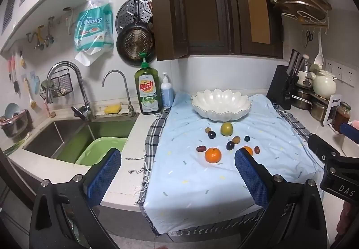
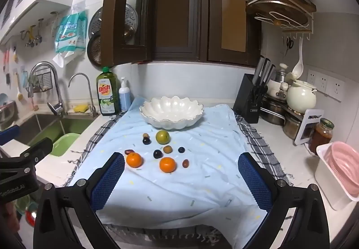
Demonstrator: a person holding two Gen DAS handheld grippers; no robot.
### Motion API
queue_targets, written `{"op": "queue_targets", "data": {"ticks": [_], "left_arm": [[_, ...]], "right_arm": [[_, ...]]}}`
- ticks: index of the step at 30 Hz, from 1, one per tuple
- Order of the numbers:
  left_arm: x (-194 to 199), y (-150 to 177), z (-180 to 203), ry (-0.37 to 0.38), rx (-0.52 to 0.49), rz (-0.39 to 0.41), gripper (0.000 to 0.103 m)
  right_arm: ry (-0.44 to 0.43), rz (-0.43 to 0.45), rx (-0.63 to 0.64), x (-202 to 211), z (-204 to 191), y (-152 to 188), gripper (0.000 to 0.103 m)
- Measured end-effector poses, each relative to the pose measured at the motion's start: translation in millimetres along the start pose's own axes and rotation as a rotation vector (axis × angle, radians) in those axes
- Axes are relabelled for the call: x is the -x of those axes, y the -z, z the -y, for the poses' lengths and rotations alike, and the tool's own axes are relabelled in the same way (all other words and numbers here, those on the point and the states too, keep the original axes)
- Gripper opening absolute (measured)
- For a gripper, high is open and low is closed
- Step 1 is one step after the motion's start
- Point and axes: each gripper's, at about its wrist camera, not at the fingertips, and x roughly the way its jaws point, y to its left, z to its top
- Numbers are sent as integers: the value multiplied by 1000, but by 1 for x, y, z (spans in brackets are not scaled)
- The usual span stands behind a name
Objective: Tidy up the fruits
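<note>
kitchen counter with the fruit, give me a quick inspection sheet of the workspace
surface: light blue cloth over a checked cloth on the counter, rumpled
job's things: white bowl at the back of the cloth, nothing seen in it; green fruit, two oranges and several small dark and brown fruits loose in front of it
clutter: dish soap, pump bottle, knife block, jar, pink basket
grippers: left gripper and right gripper both open, holding nothing, short of the fruit
cables: nothing seen
surroundings: sink with green tub to the left, pots to the right, brown window behind
</note>
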Motion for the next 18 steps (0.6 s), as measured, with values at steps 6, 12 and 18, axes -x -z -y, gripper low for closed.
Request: {"op": "queue_targets", "data": {"ticks": [6, 12, 18], "left_arm": [[0, 6, -3, 5, -13, 18, 103], [7, 1, -6, -25, -22, 51, 103], [10, -1, -10, -7, -11, 50, 103]], "right_arm": [[-4, 3, 6, 0, -2, 0, 102], [1, 8, 10, 1, -6, 0, 102], [1, 19, 14, 10, -6, -8, 102]]}}
